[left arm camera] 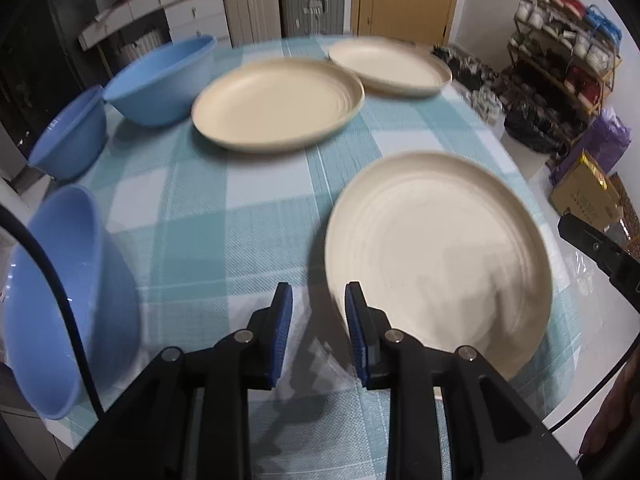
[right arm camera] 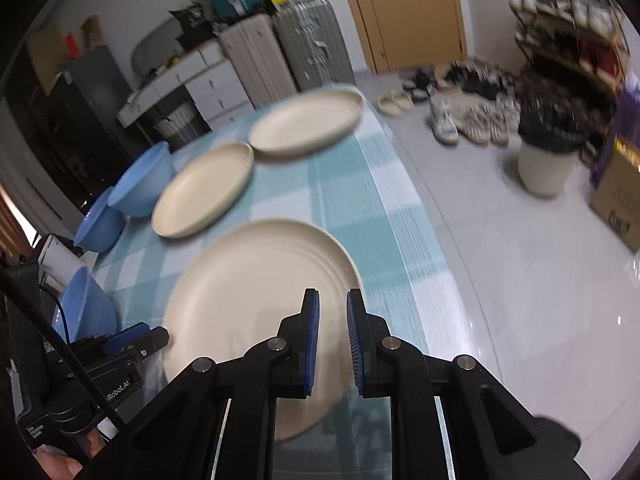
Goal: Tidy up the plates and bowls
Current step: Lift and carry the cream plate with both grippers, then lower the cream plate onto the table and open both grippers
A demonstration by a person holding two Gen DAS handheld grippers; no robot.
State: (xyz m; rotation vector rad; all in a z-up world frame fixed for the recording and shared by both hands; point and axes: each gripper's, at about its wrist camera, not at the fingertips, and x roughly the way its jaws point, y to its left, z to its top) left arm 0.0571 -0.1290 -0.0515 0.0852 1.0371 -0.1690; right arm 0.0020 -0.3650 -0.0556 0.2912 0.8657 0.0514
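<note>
Three cream plates lie on the checked tablecloth (left arm camera: 224, 216): the near plate (left arm camera: 436, 256) just beside both grippers, the middle plate (left arm camera: 276, 104) and far plate (left arm camera: 388, 64) beyond it. Three blue bowls (left arm camera: 160, 80) line the left edge. Left gripper (left arm camera: 318, 300) hangs narrowly parted over bare cloth; right gripper (right arm camera: 333, 308) shows a slim gap above the near plate's rim, holding nothing.
</note>
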